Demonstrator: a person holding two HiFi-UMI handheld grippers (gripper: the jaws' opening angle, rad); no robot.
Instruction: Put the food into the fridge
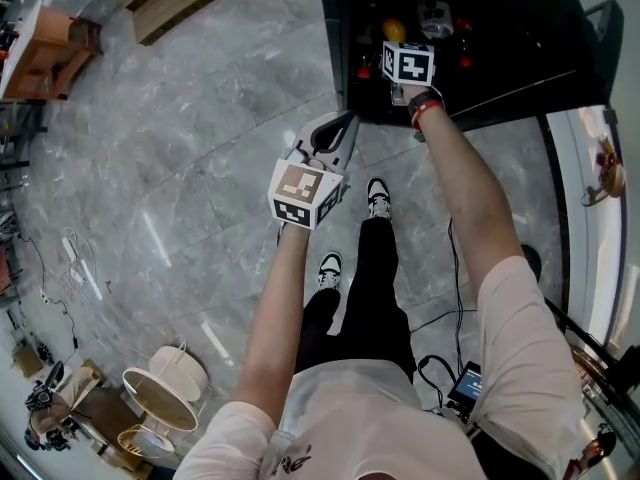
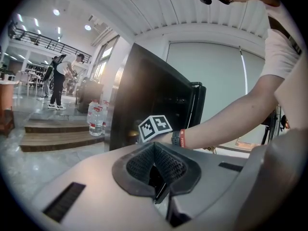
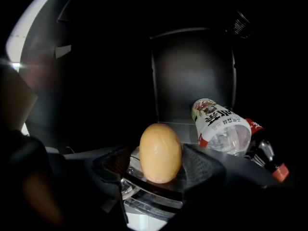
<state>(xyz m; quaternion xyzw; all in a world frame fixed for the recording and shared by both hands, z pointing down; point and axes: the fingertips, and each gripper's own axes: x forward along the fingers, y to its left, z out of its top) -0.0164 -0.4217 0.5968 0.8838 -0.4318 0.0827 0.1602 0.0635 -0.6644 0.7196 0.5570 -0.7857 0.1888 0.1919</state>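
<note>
Only its own view is showing my right tool (image 3: pixel 161 166) gaping wide around the egg (image 3: pixel 160 150) inside the fridge (image 3: pixel 192 76), beside a lying bottle (image 3: pixel 222 129), while I am holding my left tool (image 2: pixel 155 166) shut and empty outside.

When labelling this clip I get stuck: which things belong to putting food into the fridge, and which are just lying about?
Job: fridge; egg-shaped food between the open right gripper; bottle lying inside.
Lying about: water bottles by the steps; white round object on the floor; black cable.
</note>
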